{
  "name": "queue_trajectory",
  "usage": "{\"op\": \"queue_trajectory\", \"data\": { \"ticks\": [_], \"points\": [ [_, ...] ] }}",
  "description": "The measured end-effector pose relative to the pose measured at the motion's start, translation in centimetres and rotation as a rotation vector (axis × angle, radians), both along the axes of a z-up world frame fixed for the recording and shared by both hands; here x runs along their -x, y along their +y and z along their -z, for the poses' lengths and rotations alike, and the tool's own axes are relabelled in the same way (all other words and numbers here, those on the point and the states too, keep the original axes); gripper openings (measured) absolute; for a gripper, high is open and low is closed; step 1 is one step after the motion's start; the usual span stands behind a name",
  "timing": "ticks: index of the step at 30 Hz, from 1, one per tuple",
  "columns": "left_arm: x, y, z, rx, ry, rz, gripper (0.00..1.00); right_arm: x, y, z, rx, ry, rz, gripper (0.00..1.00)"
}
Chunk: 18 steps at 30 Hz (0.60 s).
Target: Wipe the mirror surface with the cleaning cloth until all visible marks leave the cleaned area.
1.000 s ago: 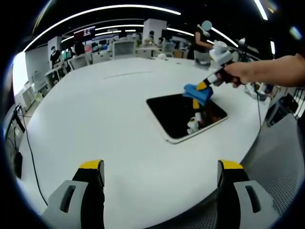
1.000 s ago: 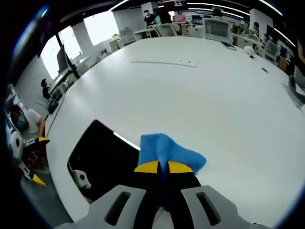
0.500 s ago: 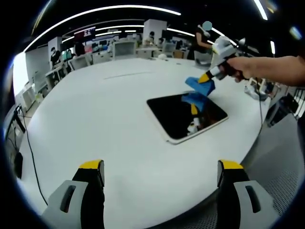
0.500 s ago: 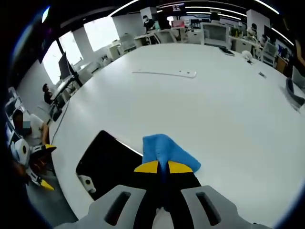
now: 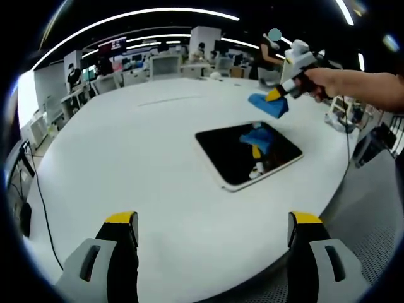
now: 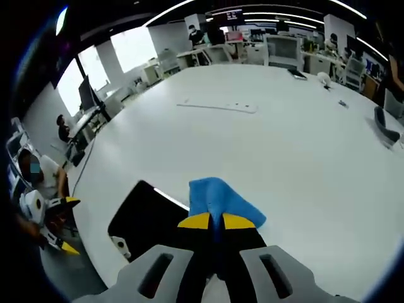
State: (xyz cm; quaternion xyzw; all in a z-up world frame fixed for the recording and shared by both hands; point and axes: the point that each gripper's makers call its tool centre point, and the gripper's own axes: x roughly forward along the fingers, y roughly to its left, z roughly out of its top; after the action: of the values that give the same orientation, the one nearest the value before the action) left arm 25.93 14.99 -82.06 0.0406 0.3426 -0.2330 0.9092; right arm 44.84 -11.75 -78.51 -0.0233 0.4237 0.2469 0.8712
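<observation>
A dark rectangular mirror (image 5: 247, 153) with a white rim lies flat on the round white table (image 5: 126, 158), toward its right edge. My right gripper (image 6: 213, 221) is shut on a blue cleaning cloth (image 6: 216, 197). In the left gripper view that cloth (image 5: 269, 105) hangs in the air above the mirror's far edge, held up by a person's hand (image 5: 353, 87), and its reflection shows in the glass. The mirror (image 6: 151, 216) sits left of the cloth in the right gripper view. My left gripper (image 5: 214, 237) stands open near the table's front edge, far from the mirror, with nothing between its jaws.
A long thin white strip (image 6: 218, 106) lies on the far part of the table. A black cable (image 5: 35, 189) runs over the table's left edge. Desks, chairs and monitors (image 5: 164, 63) fill the room behind. A seated person (image 6: 39, 180) is at the table's side.
The right gripper has lifted the blue cloth up off the mirror's far corner and carried it away from the glass. The left gripper has stayed still.
</observation>
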Motion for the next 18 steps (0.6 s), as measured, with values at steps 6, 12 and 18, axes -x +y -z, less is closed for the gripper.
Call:
{"op": "queue_trajectory", "data": {
  "ticks": [6,12,18],
  "points": [
    [-0.1,0.0,-0.1,0.004,-0.008,0.001,0.99,0.1,-0.5,0.0,0.003,0.002,0.005,0.00],
    [-0.1,-0.1,-0.2,0.002,-0.011,0.006,0.99,0.2,-1.1,-0.1,0.006,0.000,0.015,0.00],
    [0.1,-0.3,-0.3,-0.001,-0.010,0.012,0.99,0.5,-2.0,-0.3,0.010,-0.002,0.028,0.00]
  ]
}}
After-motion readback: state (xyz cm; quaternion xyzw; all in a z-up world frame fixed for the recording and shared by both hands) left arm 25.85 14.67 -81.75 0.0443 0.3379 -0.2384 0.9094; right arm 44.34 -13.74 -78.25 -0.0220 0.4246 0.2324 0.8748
